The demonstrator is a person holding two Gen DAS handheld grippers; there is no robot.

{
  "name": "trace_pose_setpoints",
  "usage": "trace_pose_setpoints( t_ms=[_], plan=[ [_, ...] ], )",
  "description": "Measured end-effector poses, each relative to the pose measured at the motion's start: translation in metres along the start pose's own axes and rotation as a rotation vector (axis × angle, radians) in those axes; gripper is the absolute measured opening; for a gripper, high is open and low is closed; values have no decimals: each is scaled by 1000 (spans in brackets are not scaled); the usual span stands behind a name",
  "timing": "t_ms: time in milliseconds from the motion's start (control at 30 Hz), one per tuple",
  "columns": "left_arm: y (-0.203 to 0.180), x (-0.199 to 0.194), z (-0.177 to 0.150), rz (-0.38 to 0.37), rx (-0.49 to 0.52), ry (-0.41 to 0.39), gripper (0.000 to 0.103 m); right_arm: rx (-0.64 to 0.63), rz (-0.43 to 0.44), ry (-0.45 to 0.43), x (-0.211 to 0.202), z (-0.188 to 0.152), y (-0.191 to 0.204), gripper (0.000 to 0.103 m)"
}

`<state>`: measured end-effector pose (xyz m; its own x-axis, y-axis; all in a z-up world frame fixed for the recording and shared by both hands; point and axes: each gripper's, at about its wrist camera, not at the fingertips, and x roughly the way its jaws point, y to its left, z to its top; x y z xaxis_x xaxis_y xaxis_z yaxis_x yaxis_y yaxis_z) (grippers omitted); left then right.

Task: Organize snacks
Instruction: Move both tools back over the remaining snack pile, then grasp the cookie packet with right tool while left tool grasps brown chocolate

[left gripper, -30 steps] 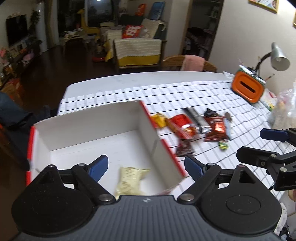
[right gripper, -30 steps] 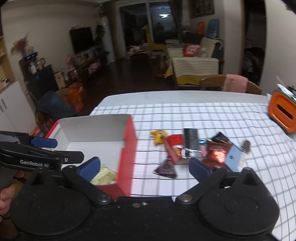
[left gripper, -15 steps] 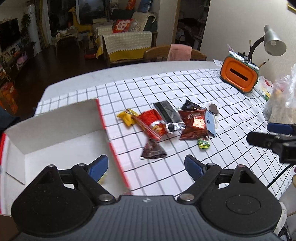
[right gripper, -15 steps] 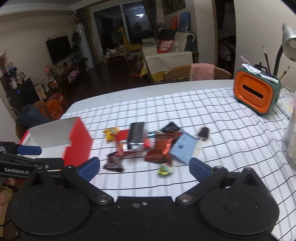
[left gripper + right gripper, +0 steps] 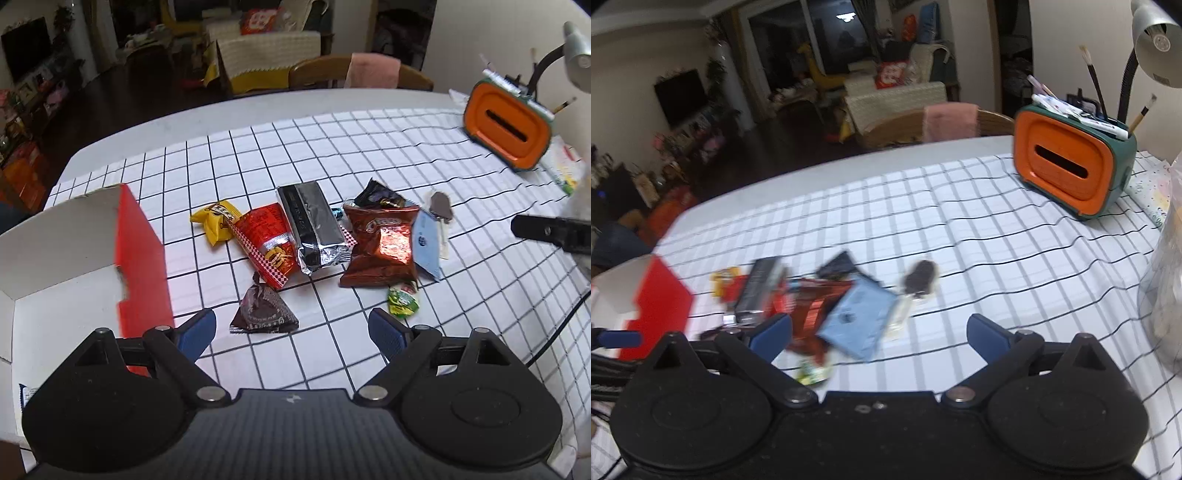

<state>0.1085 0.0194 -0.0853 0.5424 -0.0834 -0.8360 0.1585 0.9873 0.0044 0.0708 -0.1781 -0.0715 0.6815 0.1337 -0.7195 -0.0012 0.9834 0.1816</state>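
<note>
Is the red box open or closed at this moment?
Open. In the left wrist view the red box has no lid over it, and its white inner walls show from above.

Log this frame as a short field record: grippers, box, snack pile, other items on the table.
left gripper: open, empty, above the dark triangular packet
right gripper: open, empty, view motion-blurred
box: red outside, white inside, open top, left of the snacks
snack pile: yellow packet, red packet, black-silver pack, Oreo bag, light blue packet, green candy
other: orange holder; desk lamp
</note>
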Motion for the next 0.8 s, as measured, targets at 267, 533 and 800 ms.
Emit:
trace_pose_setpoints(
  t_ms=[267,533,800],
  plan=[
    [3,46,10,63,-41,80,90,1,-72,55,72,22,-25,84],
    [8,79,14,101,-62,135,90,-53,-89,103,128,34,-16,74],
    [16,102,18,87,-106,176,87,-85,-128,147,158,33,-14,64]
  ],
)
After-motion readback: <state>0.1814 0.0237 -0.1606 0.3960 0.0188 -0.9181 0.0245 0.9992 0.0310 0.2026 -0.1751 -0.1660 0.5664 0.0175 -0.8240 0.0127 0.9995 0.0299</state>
